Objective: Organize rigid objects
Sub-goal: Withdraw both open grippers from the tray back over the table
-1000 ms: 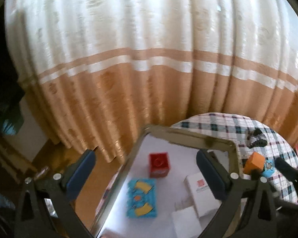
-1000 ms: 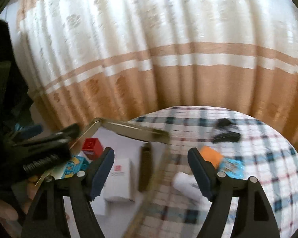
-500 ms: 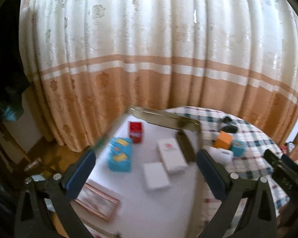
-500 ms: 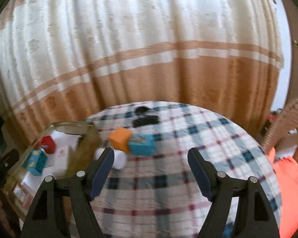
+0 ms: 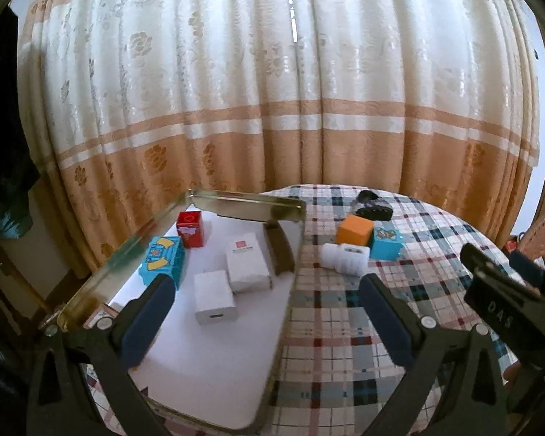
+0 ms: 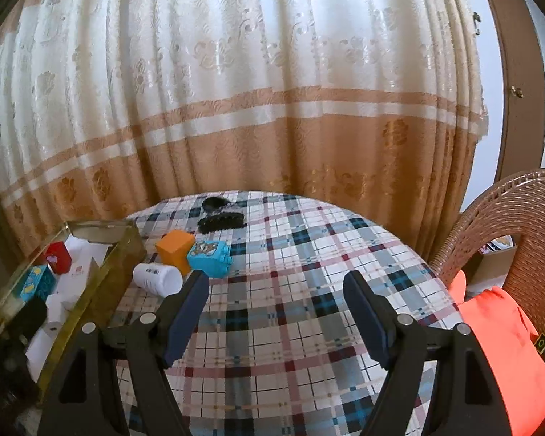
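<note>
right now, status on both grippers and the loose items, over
Left gripper open, empty, over tray. Right gripper open, empty. White bottle, orange block, blue block outside the tray. Path clear.

Two wrist views, shared table (image 5: pixel 345 327)

White letters "DAS" on the black right gripper (image 5: pixel 505 309) body, seen from the left wrist.

Two white boxes (image 5: pixel 214 301), one red box (image 5: pixel 189 229), two blue boxes (image 5: pixel 162 259) (one on cloth), one orange cube (image 5: pixel 355 230), one white bottle (image 5: pixel 345 258).
</note>
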`<move>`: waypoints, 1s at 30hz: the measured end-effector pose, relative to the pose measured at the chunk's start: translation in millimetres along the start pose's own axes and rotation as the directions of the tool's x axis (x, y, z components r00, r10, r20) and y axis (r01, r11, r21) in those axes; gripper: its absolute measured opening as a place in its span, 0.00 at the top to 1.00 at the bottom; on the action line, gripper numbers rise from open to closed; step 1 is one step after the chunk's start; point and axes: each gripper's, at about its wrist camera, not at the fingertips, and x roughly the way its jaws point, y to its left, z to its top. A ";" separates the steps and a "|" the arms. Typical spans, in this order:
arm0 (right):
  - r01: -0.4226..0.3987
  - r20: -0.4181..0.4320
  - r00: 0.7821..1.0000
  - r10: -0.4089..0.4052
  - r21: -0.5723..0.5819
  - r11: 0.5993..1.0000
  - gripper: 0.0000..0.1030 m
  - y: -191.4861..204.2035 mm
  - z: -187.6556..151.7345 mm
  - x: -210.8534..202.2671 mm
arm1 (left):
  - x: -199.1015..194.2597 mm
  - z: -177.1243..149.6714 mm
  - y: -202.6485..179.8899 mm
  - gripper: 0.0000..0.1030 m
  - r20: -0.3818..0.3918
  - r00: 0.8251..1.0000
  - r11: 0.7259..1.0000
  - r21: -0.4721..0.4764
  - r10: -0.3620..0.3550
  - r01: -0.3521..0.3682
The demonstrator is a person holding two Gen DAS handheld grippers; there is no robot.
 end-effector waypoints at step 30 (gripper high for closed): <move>-0.004 -0.066 0.998 0.010 0.103 0.995 0.24 -20.2 -14.3 -6.3 | -17.9 -29.6 -36.2 0.01 -0.021 0.999 0.996 0.086 -0.034 0.036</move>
